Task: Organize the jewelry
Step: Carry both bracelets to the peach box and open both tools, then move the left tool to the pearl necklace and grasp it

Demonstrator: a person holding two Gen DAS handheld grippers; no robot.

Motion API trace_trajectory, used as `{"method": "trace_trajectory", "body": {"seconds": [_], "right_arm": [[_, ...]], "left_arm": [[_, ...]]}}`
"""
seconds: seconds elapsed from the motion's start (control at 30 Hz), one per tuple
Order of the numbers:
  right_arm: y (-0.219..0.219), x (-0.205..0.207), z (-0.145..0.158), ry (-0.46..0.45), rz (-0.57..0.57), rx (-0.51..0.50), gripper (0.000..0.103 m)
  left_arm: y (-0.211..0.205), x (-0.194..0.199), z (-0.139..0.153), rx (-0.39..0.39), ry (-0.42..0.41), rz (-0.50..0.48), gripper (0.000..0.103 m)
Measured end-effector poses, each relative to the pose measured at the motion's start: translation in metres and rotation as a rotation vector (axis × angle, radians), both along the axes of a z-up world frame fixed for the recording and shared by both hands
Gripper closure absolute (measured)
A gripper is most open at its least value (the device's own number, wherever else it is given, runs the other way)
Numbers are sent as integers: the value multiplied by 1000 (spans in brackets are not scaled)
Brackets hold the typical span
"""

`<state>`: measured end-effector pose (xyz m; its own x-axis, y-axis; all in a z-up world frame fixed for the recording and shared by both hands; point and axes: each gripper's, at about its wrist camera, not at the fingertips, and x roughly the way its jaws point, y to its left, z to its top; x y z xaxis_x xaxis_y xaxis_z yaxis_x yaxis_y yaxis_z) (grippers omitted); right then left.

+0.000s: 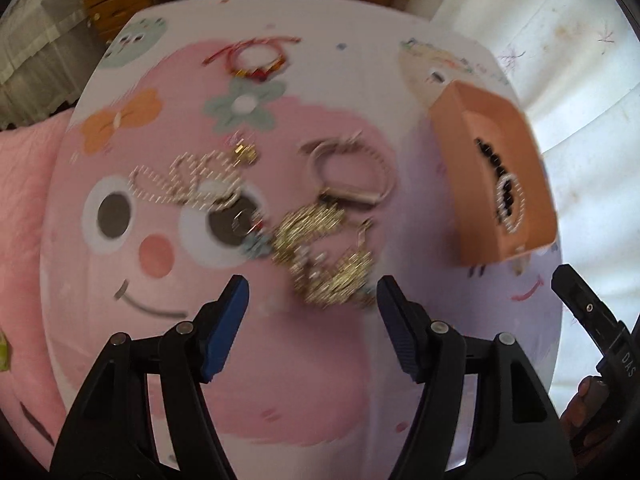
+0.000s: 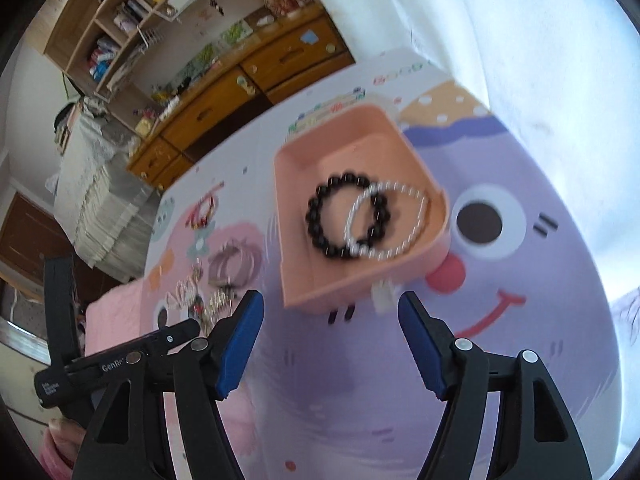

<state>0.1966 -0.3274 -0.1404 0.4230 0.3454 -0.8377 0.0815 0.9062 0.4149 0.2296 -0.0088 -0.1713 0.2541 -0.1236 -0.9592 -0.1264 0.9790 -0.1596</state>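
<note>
The left gripper (image 1: 313, 292) hovers with its blue-padded fingers spread wide and nothing between them, above a cartoon-printed tabletop (image 1: 304, 368). Just ahead of its fingertips lies a blurred tangle of gold jewelry (image 1: 324, 256); beyond that sit silver bangles (image 1: 352, 172), and ahead to the left a pale beaded chain (image 1: 184, 178) loops across the pink cartoon face. Farthest ahead rests a red corded bracelet (image 1: 256, 58). Ahead to the right stands an orange tray (image 1: 460, 128), with part of the other tool showing at the lower right edge.

The right gripper (image 2: 331, 304) is likewise spread apart and holds nothing, poised over the purple cartoon face on the tabletop (image 2: 520, 360). Directly ahead of its fingertips is the orange tray (image 2: 304, 264), and inside it a black beaded bracelet (image 2: 320, 224) lies overlapped by a white pearl bracelet (image 2: 404, 236). Off to the left of this gripper, the loose jewelry pile (image 2: 212, 300) and the silver bangles (image 2: 236, 264) remain on the tabletop, outside the tray. Wooden drawers (image 2: 216, 112) and shelves (image 2: 120, 20) stand behind.
</note>
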Motion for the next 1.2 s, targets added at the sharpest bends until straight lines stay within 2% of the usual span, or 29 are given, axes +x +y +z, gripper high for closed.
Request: {"method": "trace_trajectory", "body": {"seconds": [0.17, 0.37, 0.43, 0.57, 0.7, 0.87, 1.03, 1.2], "right_arm": [[41, -11, -20, 57, 42, -1, 32], [95, -12, -32, 67, 107, -43, 32], [115, -11, -34, 63, 141, -71, 32], [151, -13, -41, 43, 202, -164, 32], [173, -15, -44, 21, 228, -260, 32], [194, -15, -51, 1, 229, -341, 32], [201, -13, -58, -20, 214, -385, 32], [206, -12, -63, -32, 227, -409, 32]], "left_arm": [[32, -22, -3, 30, -15, 38, 39], [59, -19, -7, 105, 5, 11, 39], [69, -16, -6, 122, -9, -24, 39], [88, -3, -6, 108, -47, -90, 39], [97, 14, -6, 126, -81, -194, 39], [92, 30, -14, 187, -159, -431, 39], [99, 41, -27, 101, -200, -557, 39], [99, 48, -37, 76, -251, -582, 39]]}}
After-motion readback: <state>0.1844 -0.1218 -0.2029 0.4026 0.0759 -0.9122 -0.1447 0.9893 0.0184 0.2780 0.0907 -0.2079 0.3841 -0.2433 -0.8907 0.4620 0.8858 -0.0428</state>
